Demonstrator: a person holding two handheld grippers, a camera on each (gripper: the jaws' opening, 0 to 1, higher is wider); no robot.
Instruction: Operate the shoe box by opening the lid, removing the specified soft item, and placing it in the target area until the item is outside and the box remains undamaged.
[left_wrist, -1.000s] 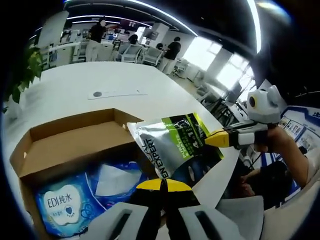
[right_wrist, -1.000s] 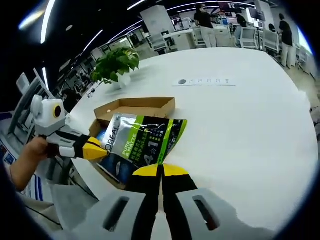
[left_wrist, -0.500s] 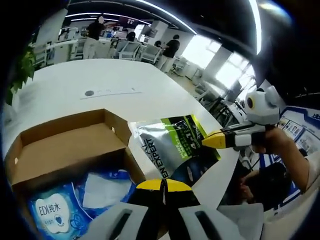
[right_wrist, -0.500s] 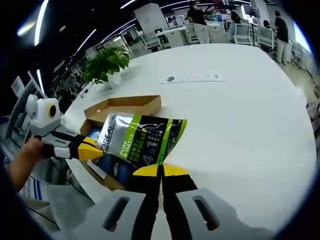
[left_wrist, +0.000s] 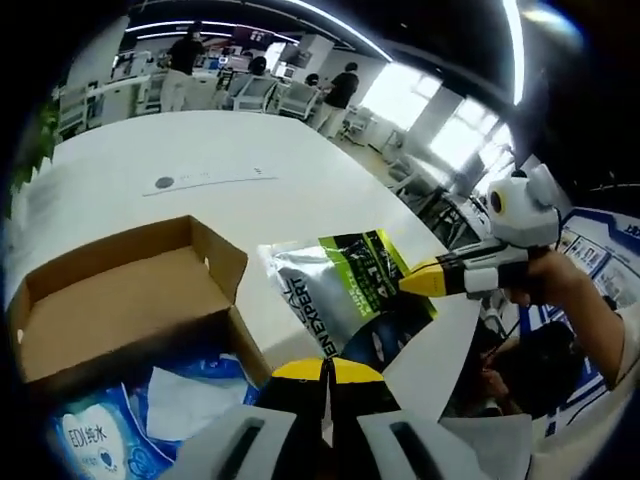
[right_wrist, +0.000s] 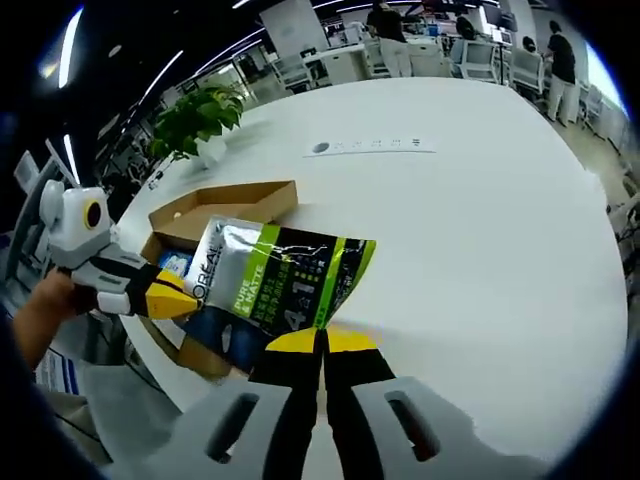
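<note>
The shiny soft pouch (right_wrist: 280, 290) hangs in the air over the brown cardboard box (right_wrist: 215, 205), pinched flat between the left gripper (left_wrist: 323, 370) and right gripper (right_wrist: 322, 342), above the smooth white table (right_wrist: 480, 220).

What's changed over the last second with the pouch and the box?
Held by both grippers, the silver-green pouch has shifted off the open shoe box toward the bare white table. Left gripper and right gripper stay shut on it; the blue wipes pack stays inside.

Pouch (right_wrist: 280, 290) hangs beside open box (right_wrist: 225, 205) (wipes pack (left_wrist: 85, 440) inside).
</note>
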